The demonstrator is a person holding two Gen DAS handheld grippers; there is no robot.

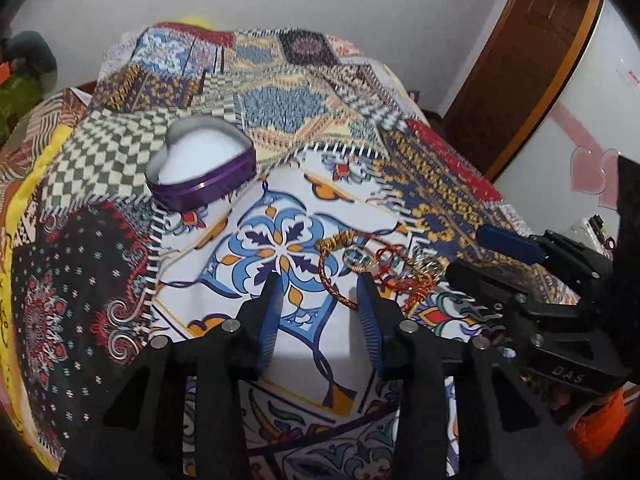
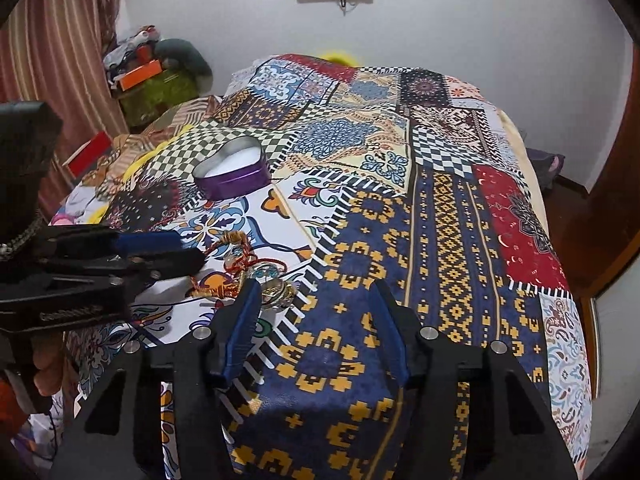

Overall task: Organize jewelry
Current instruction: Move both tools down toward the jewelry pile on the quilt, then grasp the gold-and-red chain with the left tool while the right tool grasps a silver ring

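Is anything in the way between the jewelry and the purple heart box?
Nothing visible. Only bare bedspread lies between the jewelry and the open heart box, which has no lid on.

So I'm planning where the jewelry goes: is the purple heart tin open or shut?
Open: the purple heart tin has no lid on, its white lining showing.
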